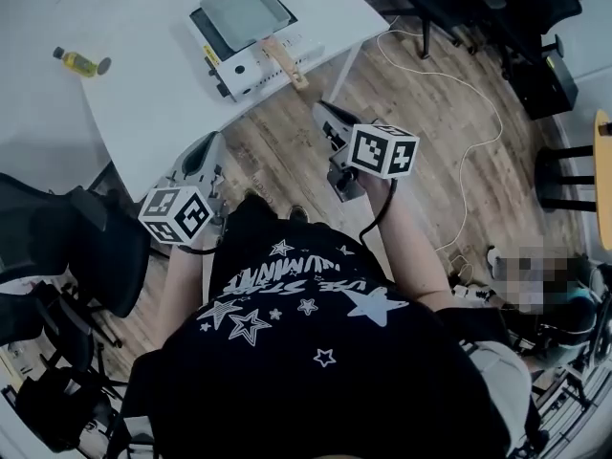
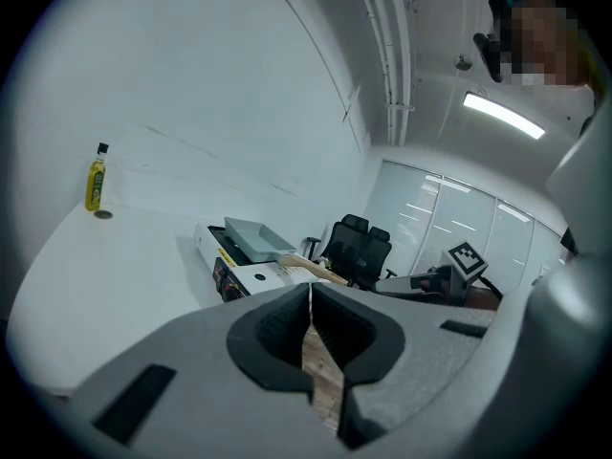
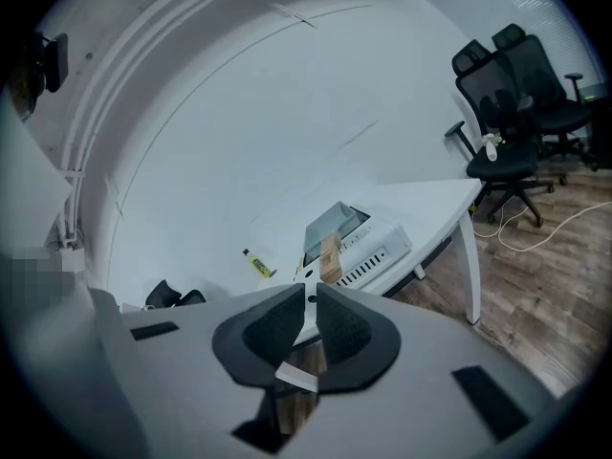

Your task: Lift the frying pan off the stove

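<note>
The grey rectangular frying pan rests on a white portable stove on the white table, its wooden handle pointing toward me. Both grippers hang in the air short of the table, over the wooden floor. My left gripper is shut and empty, near the table's edge. My right gripper is also shut and empty, below the handle's end. The left gripper view has the pan ahead of the closed jaws. In the right gripper view, the handle stands just above the closed jaws.
A yellow oil bottle lies on the table's left part. Black office chairs stand at my left and at the far right. A white cable runs across the floor. Another person sits at the right.
</note>
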A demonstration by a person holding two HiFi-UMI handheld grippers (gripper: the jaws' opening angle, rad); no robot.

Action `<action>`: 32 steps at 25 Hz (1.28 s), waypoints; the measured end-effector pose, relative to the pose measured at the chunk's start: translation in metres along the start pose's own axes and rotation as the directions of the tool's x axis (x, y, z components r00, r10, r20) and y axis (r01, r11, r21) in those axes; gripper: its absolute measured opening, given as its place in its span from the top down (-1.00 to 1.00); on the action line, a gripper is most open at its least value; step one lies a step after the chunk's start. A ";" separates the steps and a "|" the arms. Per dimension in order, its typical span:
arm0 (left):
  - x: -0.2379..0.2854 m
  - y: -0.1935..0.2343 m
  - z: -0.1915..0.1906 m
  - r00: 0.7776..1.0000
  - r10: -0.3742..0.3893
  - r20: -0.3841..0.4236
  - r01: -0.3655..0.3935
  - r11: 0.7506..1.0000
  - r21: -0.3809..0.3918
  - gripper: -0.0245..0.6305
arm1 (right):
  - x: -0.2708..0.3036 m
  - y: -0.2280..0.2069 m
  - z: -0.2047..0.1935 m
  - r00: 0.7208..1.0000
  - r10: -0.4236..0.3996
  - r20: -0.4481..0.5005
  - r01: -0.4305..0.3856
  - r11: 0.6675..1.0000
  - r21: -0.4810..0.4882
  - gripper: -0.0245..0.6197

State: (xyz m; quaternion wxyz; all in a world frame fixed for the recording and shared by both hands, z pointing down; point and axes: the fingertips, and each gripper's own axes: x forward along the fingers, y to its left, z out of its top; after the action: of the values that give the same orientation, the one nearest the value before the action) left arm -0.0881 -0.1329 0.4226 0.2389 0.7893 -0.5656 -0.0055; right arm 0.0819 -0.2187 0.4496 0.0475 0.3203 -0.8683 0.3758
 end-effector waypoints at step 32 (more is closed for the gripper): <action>0.142 0.048 0.026 0.976 -0.180 -0.122 0.172 0.982 -0.074 0.88 | 0.115 -0.036 0.026 0.956 0.203 -0.211 -0.123 0.932 0.340 0.38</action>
State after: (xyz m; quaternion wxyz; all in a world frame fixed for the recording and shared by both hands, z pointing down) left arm -0.0867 -0.2818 0.4551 0.2980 0.8271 -0.4765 0.0063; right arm 0.0162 -0.3150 0.4901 0.0686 0.2019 -0.8061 0.5520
